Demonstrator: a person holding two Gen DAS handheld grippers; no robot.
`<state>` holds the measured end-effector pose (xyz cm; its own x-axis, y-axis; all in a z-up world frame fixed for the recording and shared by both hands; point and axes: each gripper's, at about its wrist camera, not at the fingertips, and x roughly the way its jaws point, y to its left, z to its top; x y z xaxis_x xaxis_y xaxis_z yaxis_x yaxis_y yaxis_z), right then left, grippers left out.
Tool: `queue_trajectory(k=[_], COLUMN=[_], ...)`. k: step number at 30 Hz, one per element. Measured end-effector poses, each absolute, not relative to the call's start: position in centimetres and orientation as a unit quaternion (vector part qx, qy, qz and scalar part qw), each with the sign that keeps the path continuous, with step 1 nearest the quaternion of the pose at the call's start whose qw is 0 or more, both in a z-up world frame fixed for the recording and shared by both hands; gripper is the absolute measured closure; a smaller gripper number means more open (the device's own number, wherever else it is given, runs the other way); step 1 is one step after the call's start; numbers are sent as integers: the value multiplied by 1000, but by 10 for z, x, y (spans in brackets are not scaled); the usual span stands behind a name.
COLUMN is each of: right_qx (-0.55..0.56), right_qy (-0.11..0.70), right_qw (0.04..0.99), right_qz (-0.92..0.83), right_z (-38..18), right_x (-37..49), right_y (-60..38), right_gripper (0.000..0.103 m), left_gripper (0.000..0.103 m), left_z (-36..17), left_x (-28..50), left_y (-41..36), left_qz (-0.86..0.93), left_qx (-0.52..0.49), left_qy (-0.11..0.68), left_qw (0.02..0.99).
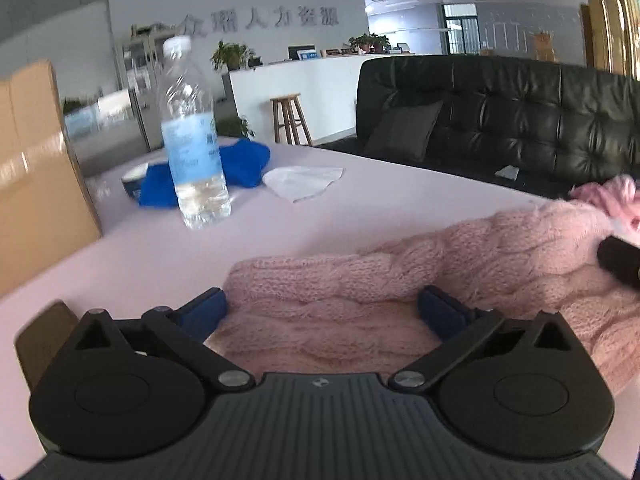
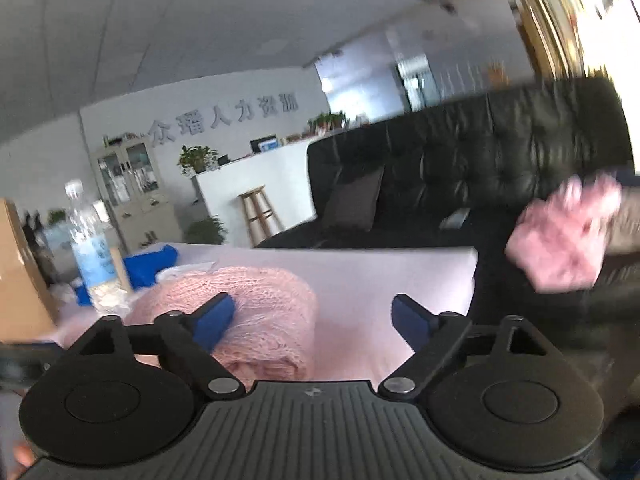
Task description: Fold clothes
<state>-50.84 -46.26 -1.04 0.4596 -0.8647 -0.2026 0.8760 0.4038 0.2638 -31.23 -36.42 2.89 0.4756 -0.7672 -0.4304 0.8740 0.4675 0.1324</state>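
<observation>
Between our left gripper's (image 1: 322, 312) wide-spread fingers lay the pink sweater (image 1: 440, 280), a fuzzy cable knit bunched in thick folds on the table (image 1: 320, 216). Our right gripper (image 2: 314, 318) also stood open, ungripping, the sweater against its left finger.

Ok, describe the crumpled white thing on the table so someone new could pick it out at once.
Start at the pale pink table, then find the upright water bottle near its far end. Just right of the bottle and the blue cloth lies the white tissue: flat, thin and wrinkled, the only white item there.
</observation>
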Motion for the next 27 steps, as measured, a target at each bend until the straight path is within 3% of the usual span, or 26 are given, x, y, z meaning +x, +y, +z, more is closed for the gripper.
queue_trajectory(k=[3, 5, 10, 15, 27], right_qx=[174, 173, 129, 126, 124], right_qy=[-35, -74, -115, -109, -4], right_qw=[837, 833, 877, 905, 974], right_qz=[-518, -521, -448, -392, -192], right_z=[2, 8, 26, 40, 65], right_x=[-514, -516, -494, -436, -266], right_y=[-456, -451, -432, -419, -333], right_gripper=[12, 3, 0, 0, 0], left_gripper=[0, 0, 0, 0, 0], left_z=[35, 41, 49, 56, 54], left_x=[-318, -324, -316, -276, -137], left_y=[-352, -342, -316, -279, -122], left_qz=[-477, -458, -423, -374, -135], left_qx=[153, 152, 140, 119, 62], left_qy=[106, 47, -2, 6, 77], left_qw=[859, 875, 895, 920, 986])
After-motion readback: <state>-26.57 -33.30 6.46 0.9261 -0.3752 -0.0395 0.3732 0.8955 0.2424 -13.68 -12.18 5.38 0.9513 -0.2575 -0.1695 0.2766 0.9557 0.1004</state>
